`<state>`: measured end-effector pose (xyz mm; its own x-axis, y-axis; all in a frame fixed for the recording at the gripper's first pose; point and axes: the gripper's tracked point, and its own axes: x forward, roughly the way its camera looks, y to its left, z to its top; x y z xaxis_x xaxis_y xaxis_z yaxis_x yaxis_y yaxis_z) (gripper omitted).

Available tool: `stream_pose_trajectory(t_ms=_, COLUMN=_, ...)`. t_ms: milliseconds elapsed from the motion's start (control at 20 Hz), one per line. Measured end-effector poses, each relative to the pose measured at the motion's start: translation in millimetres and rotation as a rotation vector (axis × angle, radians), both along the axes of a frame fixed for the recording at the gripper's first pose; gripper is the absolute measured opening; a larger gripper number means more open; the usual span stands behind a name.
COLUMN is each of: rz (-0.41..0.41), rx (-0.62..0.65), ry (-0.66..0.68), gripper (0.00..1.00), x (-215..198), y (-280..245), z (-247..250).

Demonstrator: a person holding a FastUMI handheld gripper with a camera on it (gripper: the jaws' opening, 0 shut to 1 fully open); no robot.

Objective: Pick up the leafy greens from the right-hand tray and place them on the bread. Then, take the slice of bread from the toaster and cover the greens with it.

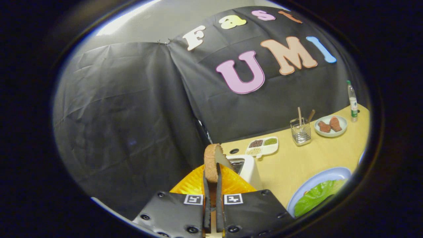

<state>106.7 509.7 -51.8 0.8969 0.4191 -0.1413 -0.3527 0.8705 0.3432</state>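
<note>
The gripper (213, 195) shows as two broad, flat plates side by side, each fastened with round screws near its corners and edges. Each plate carries a small square black-and-white marker at its inner top corner. Two thin, narrow fingers (206, 198) rise from between the plates, standing close together

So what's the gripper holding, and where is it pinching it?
The gripper is shut on the slice of bread, its fingers pinching the slice's two flat faces at its lower part, with the crusty top sticking out beyond them, near the toaster.
</note>
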Motion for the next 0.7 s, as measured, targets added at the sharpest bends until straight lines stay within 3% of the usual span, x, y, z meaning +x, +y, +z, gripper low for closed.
stream_pose_trajectory(t_ms=700, rz=0.075, rx=0.171, ry=-0.121, gripper=0.09, x=-49.2, y=-49.8, z=107.1)
